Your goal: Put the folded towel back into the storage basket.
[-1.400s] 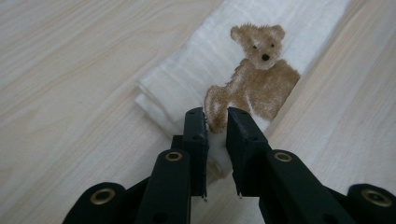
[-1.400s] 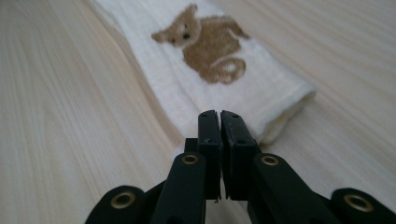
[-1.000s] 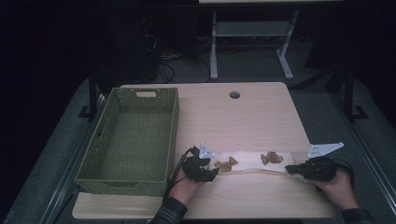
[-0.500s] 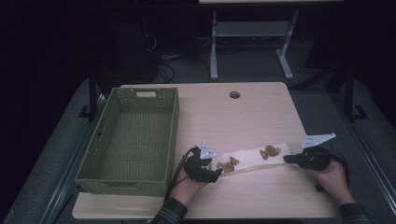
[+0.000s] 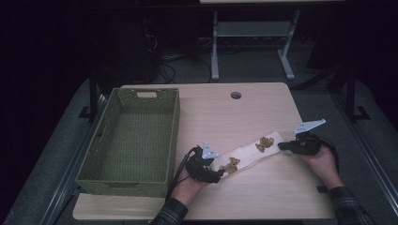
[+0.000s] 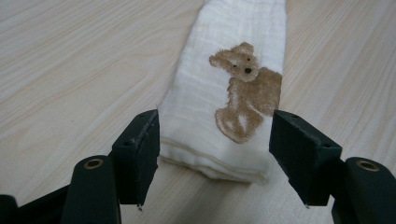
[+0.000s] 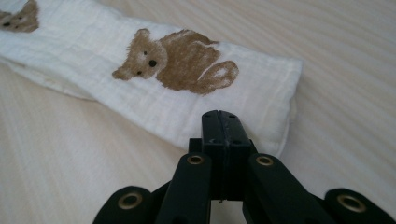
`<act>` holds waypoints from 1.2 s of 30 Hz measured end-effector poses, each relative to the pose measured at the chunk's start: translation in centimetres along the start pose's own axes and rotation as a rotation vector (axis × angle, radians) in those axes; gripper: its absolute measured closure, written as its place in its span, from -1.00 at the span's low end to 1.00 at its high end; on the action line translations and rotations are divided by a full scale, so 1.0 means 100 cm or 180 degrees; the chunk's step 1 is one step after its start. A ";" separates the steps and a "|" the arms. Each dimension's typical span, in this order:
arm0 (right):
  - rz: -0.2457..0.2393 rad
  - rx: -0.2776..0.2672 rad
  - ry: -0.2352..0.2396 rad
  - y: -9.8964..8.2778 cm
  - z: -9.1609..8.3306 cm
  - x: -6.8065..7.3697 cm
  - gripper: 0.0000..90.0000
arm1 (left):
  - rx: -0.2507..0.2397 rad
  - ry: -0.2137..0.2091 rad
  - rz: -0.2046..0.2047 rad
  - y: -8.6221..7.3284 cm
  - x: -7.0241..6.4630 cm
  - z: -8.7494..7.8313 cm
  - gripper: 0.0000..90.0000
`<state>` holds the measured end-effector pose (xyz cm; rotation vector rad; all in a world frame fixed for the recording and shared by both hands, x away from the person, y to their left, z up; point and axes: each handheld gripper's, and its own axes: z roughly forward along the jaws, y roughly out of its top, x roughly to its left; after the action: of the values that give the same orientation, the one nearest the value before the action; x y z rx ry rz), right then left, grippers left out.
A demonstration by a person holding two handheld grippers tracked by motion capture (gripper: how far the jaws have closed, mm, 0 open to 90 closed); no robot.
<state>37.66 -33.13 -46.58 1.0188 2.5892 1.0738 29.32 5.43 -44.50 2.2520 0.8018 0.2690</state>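
Cloth (image 5: 248,157), folded into a long white strip printed with brown teddy bears, lies slantwise on the pale wooden table (image 5: 263,197) in the high view, with no lettering legible on it. The left gripper (image 5: 217,177) sits at the strip's near end, the right gripper (image 5: 281,146) at its far end. A green woven basket (image 5: 110,178) stands on the table's left side, just beside the left hand; around the table the room is dark, with a white metal frame (image 5: 215,51) behind.

The left gripper view shows its jaws, which have just been opening, standing apart on either side of the strip's end (image 6: 219,158) without pressing it.

The right gripper view shows its jaws closed tight together at the edge of the cloth (image 7: 261,98); whether a fold is pinched between them cannot be told.
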 end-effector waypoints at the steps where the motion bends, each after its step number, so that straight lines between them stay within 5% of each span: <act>1: 0.0014 0.0008 0.0006 0.003 0.002 -0.001 1.00 | 0.0001 -0.0003 -0.0006 0.000 0.000 0.000 -0.27; 18: -0.0025 -0.0017 0.0079 0.050 0.047 -0.020 0.99 | -0.0035 -0.0044 -0.0040 0.003 0.007 0.004 -0.20; 23: -0.0006 -0.0137 0.0088 0.048 0.036 -0.020 0.63 | -0.0032 -0.0002 0.0016 0.008 0.010 0.007 0.11; 30: 0.0066 -0.0363 0.0123 0.041 0.014 -0.013 0.14 | 0.0167 0.0190 -0.0001 0.017 0.020 0.017 0.92; 36: -0.0018 -0.0348 0.0066 0.042 0.014 -0.008 -0.13 | 0.0327 0.0108 0.0016 0.015 0.020 0.026 0.96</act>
<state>40.98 -30.69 -44.83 0.9795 2.5162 1.2159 32.65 4.41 -45.38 2.3514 0.8452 0.2748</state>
